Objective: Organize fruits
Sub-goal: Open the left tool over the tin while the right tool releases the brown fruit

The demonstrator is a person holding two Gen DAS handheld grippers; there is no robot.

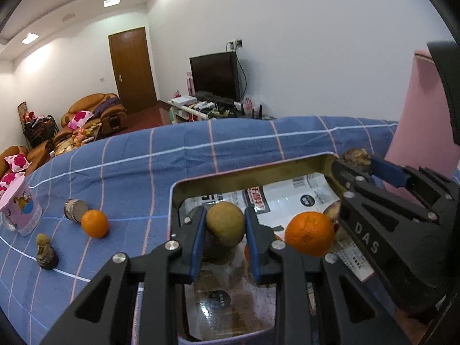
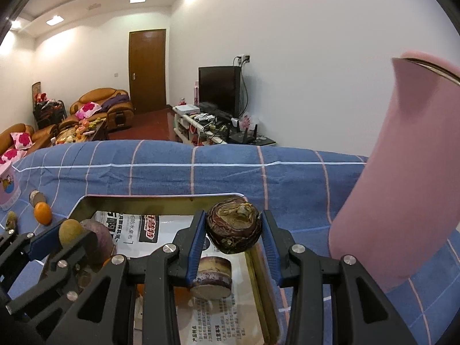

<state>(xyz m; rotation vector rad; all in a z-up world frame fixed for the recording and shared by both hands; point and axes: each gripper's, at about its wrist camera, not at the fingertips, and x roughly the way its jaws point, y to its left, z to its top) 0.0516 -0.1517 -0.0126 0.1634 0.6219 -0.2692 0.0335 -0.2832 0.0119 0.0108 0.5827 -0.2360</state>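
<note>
Nearest your left wrist camera, the left gripper (image 1: 225,230) had its blue pads pinching a small round olive-brown fruit (image 1: 225,222) at its widest part, one pad on each side. You held it over the near end of a shallow metal tray (image 1: 247,169) lined with printed paper. An orange (image 1: 310,233) lay inside that tray, just to the right of the held fruit. A second orange (image 1: 95,223) sat out on the blue checked cloth (image 1: 129,158), well to the left of the tray, beside a short cylinder I cannot identify. The olive fruit looked firm, light and smooth-skinned, so it could slip if your pinch strayed from the middle. The oranges looked heavier, with a pebbled skin that should grip well across the waist.

From your right wrist camera, the right gripper (image 2: 233,230) sat closest, its jaws clamped on a dark brown, wrinkled, flattened-round fruit (image 2: 233,227) with a dry crown on top. You held it above the tray's right wall (image 2: 258,273). It looked hard-shelled, and I judged it brittle at the crown, so the sides were the safer hold. Directly beneath it, a purplish cut round (image 2: 211,277) lay on the tray paper. A tall pink container (image 2: 402,187) stood close on the right.
</note>
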